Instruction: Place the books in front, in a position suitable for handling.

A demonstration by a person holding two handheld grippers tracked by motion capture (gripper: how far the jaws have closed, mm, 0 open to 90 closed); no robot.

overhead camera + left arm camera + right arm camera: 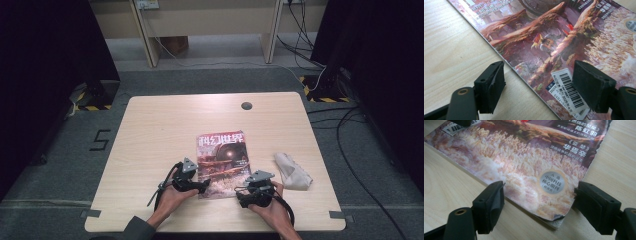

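A magazine [224, 162] lies flat, cover up, on the wooden counter [150, 130], and everything else sits around it. The left gripper [199, 186] rests at the magazine's near left corner; in the left gripper view its jaws stand wide apart, one over the bare counter just beside the magazine's [554, 37] edge, the other above the barcode label [567, 91], with nothing clamped between them. The right gripper [248, 192] sits at the magazine's near right corner; in the right gripper view its jaws are also spread wide, straddling that worn corner of the magazine [524, 162] near a round silver sticker [552, 182], without pressing on it. A crumpled grey cloth [292, 171] lies on the counter, to the right of the magazine and apart from it.
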